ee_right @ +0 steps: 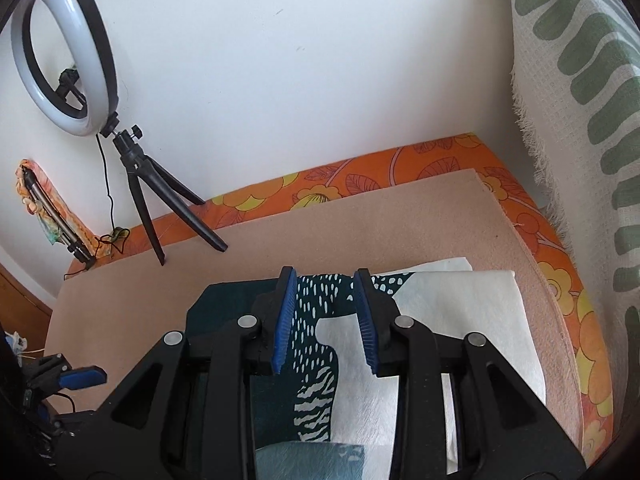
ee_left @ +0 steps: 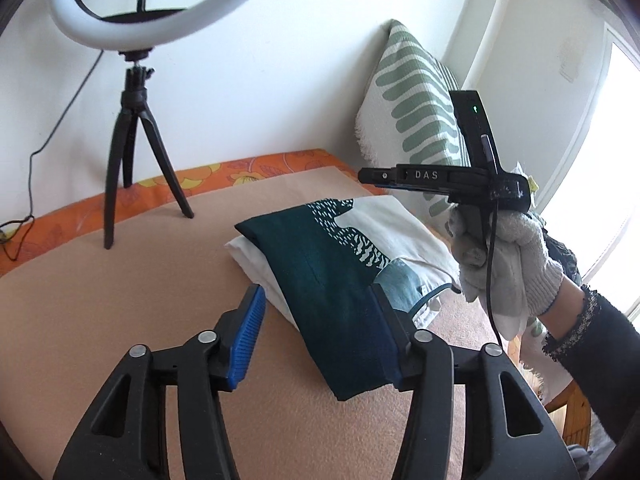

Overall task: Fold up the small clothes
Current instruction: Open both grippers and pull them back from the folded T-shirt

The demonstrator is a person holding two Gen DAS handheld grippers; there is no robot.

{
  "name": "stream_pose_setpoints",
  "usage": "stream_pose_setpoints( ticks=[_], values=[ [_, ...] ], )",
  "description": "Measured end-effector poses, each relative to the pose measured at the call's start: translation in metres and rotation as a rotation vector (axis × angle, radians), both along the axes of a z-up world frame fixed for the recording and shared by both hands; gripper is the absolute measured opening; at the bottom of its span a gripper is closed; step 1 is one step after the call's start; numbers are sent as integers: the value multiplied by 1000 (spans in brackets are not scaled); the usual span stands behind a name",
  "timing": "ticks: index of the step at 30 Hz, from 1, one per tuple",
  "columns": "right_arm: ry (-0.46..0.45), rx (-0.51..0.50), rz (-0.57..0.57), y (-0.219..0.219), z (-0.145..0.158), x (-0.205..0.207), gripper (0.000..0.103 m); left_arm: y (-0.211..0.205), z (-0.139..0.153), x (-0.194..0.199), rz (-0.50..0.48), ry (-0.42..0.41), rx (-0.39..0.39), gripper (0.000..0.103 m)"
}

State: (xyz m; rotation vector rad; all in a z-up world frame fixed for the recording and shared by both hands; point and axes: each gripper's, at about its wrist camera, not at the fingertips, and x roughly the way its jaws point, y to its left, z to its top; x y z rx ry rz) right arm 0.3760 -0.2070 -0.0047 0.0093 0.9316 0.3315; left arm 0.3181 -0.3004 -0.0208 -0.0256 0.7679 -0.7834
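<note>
Fabric: folded garment [ee_left: 340, 264], teal with white dashes and a cream panel, lying flat in a soft rectangle on the tan felt mat [ee_left: 120, 320].
Mat edge: orange floral cloth [ee_left: 248, 168] beyond the far side of the garment.
Left gripper [ee_left: 320, 336]: ribbed blue pads spread wide, pinching nothing, angled down, near corner of the garment between them.
Right gripper [ee_right: 326, 320]: pads apart, empty, hovering over the garment.
Right hand [ee_left: 504, 264]: knit-gloved, wrapped round the handle, right of the garment.
Ring light [ee_right: 64, 52]: round, on a black tripod, far left of the garment.
</note>
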Motion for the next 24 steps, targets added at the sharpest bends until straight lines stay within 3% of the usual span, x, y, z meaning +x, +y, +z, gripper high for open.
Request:
stream_pose_setpoints(
  ticks=[2,4,6,7,10,12,24],
  values=[
    [-9,-4,-13,2,11,-15,32,11,13,-13,14,-29,3,67],
    [-30,-19,-30,4,22,-33,39,18,23,-24,18,-56,8,70],
    [-54,-20,-45,4,36,-52,53,26,32,-36,29,-73,18,79],
    [-66,-20,-54,4,42,-61,54,30,37,-42,38,-81,24,81],
    [-90,-24,-91,2,59,-90,59,42,47,-61,47,-98,26,81],
    [-103,-37,-116,2,67,-110,68,47,51,-72,47,-100,32,81],
    [-183,-163,-197,24,89,-213,80,71,70,-133,15,-158,65,82]
  ],
)
